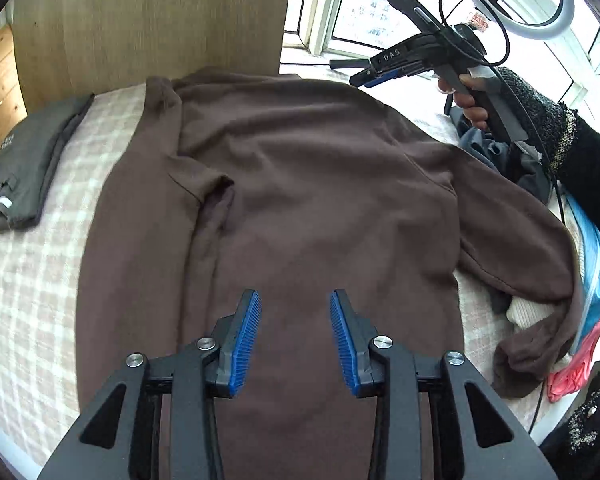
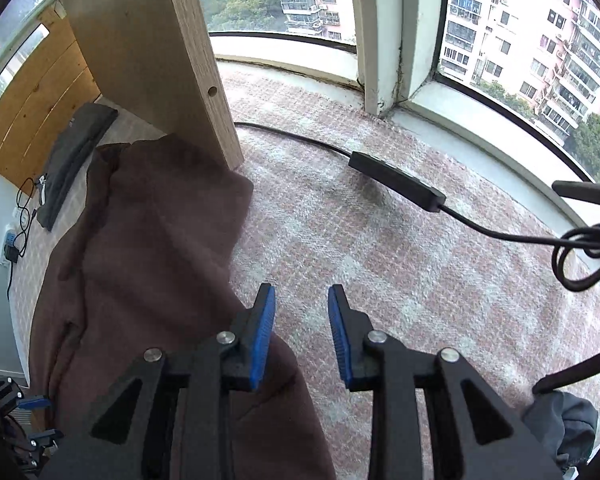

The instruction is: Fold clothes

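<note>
Left gripper (image 1: 295, 334): hovering partly parted over the brown sweater (image 1: 300, 184), grasping nothing.
Right gripper (image 2: 301, 330): hanging partly parted over the checked cover (image 2: 400, 248), empty.

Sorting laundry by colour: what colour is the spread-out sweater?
Dark brown sweater, clearest in the left wrist view.

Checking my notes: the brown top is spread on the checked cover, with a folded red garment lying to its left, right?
Not red. The left wrist view shows the folded garment is grey. It does lie left of the brown top on the checked cover.
</note>
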Demonstrator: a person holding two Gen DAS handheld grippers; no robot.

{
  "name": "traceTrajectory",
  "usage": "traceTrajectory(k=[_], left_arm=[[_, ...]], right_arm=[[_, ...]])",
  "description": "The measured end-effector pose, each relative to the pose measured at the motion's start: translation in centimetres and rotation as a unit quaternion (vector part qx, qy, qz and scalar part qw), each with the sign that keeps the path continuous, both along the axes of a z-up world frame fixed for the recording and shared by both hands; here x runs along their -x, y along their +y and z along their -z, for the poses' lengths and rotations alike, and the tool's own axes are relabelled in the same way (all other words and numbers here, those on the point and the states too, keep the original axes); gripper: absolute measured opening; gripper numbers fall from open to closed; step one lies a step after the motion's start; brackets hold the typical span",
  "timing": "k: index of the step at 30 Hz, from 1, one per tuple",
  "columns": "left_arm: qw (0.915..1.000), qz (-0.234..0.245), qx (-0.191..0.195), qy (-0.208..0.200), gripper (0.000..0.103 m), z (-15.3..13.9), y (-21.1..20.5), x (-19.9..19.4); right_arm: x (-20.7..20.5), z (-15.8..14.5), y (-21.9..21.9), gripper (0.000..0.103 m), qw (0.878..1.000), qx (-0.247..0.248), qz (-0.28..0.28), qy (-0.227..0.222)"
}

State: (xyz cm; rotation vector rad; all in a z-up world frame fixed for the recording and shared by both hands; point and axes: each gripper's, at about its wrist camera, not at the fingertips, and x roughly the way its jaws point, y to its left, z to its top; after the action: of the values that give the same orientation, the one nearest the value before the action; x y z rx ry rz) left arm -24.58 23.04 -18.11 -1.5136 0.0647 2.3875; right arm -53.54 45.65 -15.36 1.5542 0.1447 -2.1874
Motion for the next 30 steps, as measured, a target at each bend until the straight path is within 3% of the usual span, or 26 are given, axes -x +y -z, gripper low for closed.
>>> traceTrajectory(k=[5,8,15,17,19,21,22,27,30], left_arm=[[0.9995,0.025,0.004,-0.017,0.034,1.6,0.2,2.3],[0.9985,0.045,-0.003,-0.031,0.034,2.7,0.6,1.5],[0.9956,0.075,-0.034,-0.044,0.035,3.5,1.0,-0.6],[0.9946,0.083,-0.035,-0.052,0.036,4.0,1.0,-1.1],[0.9942,0.088,-0.036,-0.05,0.036,4.4,1.0,-1.6],[0.9939,0.092,-0.038,-0.048,0.037,4.7,0.9,-2.0],[0.9938,0.094,-0.039,-0.046,0.037,4.7,0.9,-2.1],[0.9938,0.095,-0.038,-0.045,0.037,4.7,1.1,-1.9],[0.9944,0.084,-0.04,-0.052,0.037,4.0,0.5,-1.9]], right_arm=[[2.6,0.9,-2.8,0.027,1.0,0.028,-0.005,-0.011],[3.7,2.4,-4.2,0.028,0.999,0.026,-0.002,-0.027],[2.4,2.5,-7.0,0.03,0.998,0.027,-0.048,-0.004],[1.4,2.4,-7.6,0.005,0.997,0.021,-0.068,0.016],[1.3,1.7,-7.4,0.005,0.996,0.019,-0.073,0.041],[1.6,0.4,-6.7,0.004,0.994,0.01,-0.055,0.09],[2.2,0.2,-6.3,0.004,0.995,0.011,-0.043,0.093],[4.1,1.8,-6.4,0.005,0.998,-0.013,-0.032,0.058],[3.0,-0.5,-5.3,0.009,0.998,-0.011,-0.002,0.055]])
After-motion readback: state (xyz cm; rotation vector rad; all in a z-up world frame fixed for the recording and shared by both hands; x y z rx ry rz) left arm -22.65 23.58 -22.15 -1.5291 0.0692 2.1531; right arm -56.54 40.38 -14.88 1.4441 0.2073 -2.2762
